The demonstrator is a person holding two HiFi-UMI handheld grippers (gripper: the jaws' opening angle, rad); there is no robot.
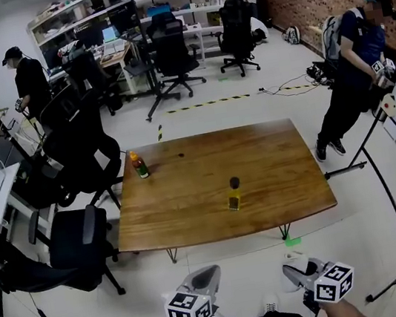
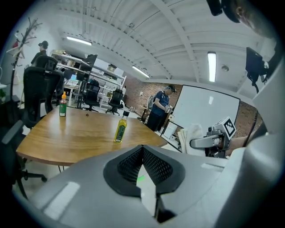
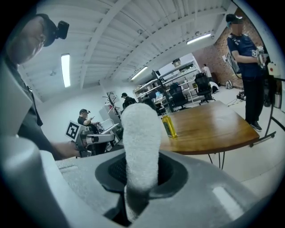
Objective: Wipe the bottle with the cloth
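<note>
A small yellow bottle [image 1: 234, 198] with a black cap stands upright near the front of the wooden table [image 1: 192, 215]. It also shows in the left gripper view as the yellow bottle [image 2: 120, 129] and in the right gripper view as the yellow bottle [image 3: 168, 126]. My right gripper [image 1: 296, 273] is shut on a white cloth [image 3: 141, 147], which sticks up between its jaws. My left gripper [image 1: 203, 277] is shut with nothing in it. Both grippers are held short of the table's front edge, well apart from the bottle.
A second bottle [image 1: 139, 164] with an orange cap stands at the table's far left. Black office chairs [image 1: 77, 246] crowd the left side. A person [image 1: 352, 68] and a stand [image 1: 383, 183] are at the right. Desks and shelves fill the back.
</note>
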